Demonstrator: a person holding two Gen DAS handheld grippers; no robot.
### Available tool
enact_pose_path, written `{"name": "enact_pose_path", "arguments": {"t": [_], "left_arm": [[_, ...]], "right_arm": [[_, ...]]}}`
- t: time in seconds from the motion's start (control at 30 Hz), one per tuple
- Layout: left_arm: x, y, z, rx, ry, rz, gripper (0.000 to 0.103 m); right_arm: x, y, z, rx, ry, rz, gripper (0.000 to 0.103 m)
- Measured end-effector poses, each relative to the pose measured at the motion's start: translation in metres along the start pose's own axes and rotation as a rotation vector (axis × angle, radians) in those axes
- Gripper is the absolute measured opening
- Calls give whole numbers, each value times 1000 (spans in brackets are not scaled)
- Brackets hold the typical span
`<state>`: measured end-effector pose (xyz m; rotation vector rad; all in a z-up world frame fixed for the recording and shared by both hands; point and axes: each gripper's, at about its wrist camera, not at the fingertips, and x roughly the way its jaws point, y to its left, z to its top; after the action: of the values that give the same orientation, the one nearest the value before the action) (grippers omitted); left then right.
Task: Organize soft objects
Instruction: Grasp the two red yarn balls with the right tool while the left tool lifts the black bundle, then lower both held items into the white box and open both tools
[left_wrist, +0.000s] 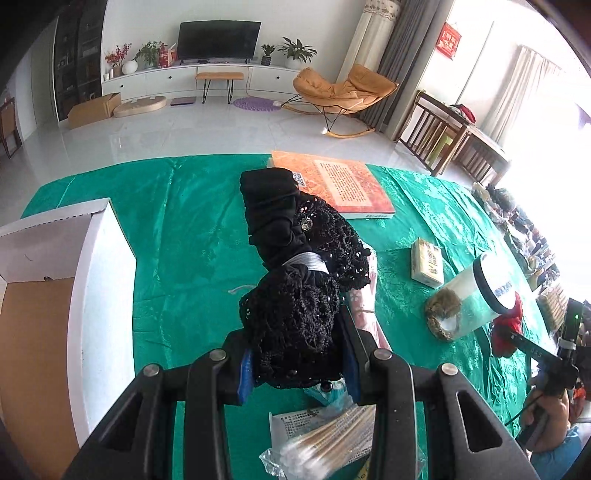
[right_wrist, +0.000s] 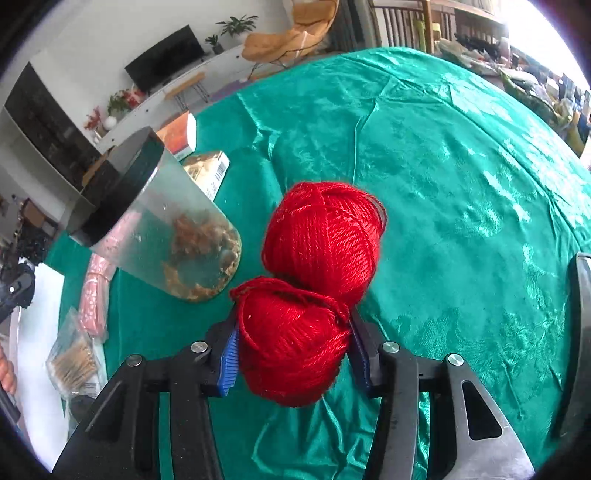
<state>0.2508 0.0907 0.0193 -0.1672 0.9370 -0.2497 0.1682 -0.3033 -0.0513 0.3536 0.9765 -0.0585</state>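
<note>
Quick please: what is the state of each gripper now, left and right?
Left gripper: closed on the black lace bundle.
Right gripper: closed on the red yarn.

An orange book (left_wrist: 332, 184) is lying at the green-clothed table's (left_wrist: 184, 221) far edge. A tissue pack (left_wrist: 427, 263) and a clear jar (left_wrist: 469, 295) are sitting nearer the right edge, while a white box (left_wrist: 88, 280) is occupying the left edge.
</note>
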Motion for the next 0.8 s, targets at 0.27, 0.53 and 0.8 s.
{"name": "enact_pose_path", "arguments": {"t": [0.27,0.53,0.8], "left_arm": [[-58,1,-32,-25,-43,-58,37],[-150,54,-69,-101,-135,-16,37],[-229,126,-134,-154,-160,202,38]], "right_arm": [[-45,7,52,-67,-172,-60,51],[-108,98,34,-201,-225,125,52],[-155,261,-47,-411,-78,520,52]]}}
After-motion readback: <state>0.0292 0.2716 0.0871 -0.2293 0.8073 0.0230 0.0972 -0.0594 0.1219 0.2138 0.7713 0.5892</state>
